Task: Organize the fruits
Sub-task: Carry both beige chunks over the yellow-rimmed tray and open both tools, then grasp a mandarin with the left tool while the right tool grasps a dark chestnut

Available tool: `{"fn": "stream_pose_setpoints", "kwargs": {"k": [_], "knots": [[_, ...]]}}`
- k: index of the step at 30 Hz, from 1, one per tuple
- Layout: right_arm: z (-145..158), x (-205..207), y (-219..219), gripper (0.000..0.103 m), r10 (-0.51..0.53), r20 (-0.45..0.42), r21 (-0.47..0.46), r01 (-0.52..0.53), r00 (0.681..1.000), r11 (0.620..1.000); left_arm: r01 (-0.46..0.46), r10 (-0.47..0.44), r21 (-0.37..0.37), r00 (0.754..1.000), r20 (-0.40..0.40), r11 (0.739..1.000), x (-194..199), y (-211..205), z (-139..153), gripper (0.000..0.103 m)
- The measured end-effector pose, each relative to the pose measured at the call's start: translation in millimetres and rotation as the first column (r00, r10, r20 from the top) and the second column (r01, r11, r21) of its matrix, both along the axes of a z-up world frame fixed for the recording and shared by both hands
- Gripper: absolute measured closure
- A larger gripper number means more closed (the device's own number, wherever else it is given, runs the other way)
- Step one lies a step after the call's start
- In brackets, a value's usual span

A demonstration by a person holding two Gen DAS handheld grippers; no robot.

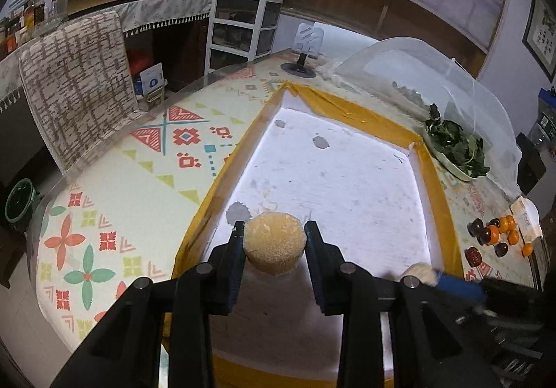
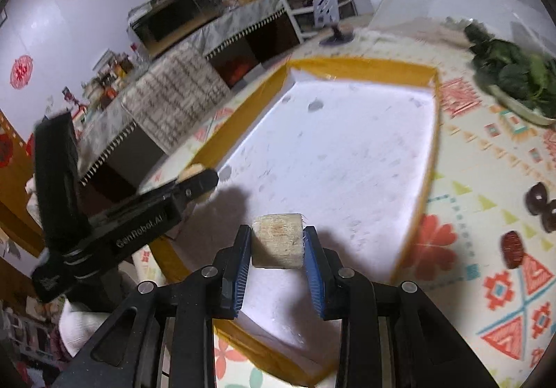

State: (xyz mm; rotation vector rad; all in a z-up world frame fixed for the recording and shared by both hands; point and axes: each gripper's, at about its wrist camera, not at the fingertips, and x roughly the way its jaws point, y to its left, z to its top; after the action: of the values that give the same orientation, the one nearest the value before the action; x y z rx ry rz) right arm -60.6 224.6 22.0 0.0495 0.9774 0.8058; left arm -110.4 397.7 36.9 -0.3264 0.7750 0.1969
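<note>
Patterned table (image 1: 114, 186): yellow-rimmed tray (image 1: 431, 179), greens plate (image 1: 448, 167), small fruits (image 1: 500, 235)

White tray (image 1: 347, 179) with yellow rim, on a geometric-patterned tablecloth (image 1: 139, 179).

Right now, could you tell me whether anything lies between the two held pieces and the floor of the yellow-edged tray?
Nothing visible does. The left hand-held gripper holds a round tan piece and the right hand-held gripper a pale cut chunk, both over the tray. Its white floor below them is bare apart from faint stains.
</note>
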Motion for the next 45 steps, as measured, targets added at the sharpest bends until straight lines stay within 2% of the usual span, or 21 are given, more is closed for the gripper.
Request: {"fn": "stream_pose_setpoints", "kwargs": {"k": [8,10,14,16,20,24,29,33,36,39,42,45], "knots": [[-10,-5,12,0.070,0.009,0.034,-0.041,-0.007,0.999,0.999,-0.018,0.018,0.001,1.000,0.018,1.000,-6,3,3,0.070],[-8,-7,11,0.070,0.006,0.038,-0.037,-0.005,0.999,0.999,-0.024,0.024,-0.003,0.999,0.030,1.000,-9,2,8,0.059],[1,-14,4,0.069,0.001,0.061,-0.019,0.000,0.998,1.000,-0.036,0.036,-0.006,0.997,0.067,0.999,-20,-1,24,0.053],[9,-17,-1,0.065,-0.007,0.078,-0.008,0.007,0.997,1.000,-0.035,0.036,-0.006,0.996,0.085,0.999,-25,-5,33,0.042],[27,-25,-20,0.062,-0.034,0.108,0.035,0.030,0.994,0.999,-0.022,0.021,0.007,0.992,0.124,1.000,-34,-19,51,0.038],[42,-30,-56,0.053,-0.092,0.128,0.079,0.083,0.987,0.993,0.024,-0.028,0.025,0.986,0.162,0.999,-41,-46,70,0.032],[50,-25,-125,0.053,-0.207,0.141,0.088,0.196,0.968,0.977,0.119,-0.126,0.049,0.975,0.183,0.992,-41,-92,82,0.029],[44,-14,-196,0.053,-0.328,0.116,0.083,0.319,0.938,0.944,0.197,-0.203,0.048,0.965,0.168,0.979,-34,-125,80,0.029],[36,-3,-252,0.053,-0.427,0.105,0.056,0.423,0.898,0.904,0.269,-0.270,0.030,0.951,0.149,0.963,-22,-153,77,0.029],[28,10,-288,0.053,-0.488,0.106,0.021,0.488,0.867,0.872,0.324,-0.322,0.006,0.937,0.137,0.946,-7,-173,74,0.029],[18,24,-305,0.053,-0.499,0.101,-0.010,0.503,0.861,0.864,0.401,-0.393,-0.037,0.910,0.130,0.915,21,-200,72,0.029],[7,39,-304,0.053,-0.478,0.108,-0.049,0.485,0.872,0.873,0.457,-0.452,-0.035,0.886,0.101,0.889,47,-227,67,0.029]]}}
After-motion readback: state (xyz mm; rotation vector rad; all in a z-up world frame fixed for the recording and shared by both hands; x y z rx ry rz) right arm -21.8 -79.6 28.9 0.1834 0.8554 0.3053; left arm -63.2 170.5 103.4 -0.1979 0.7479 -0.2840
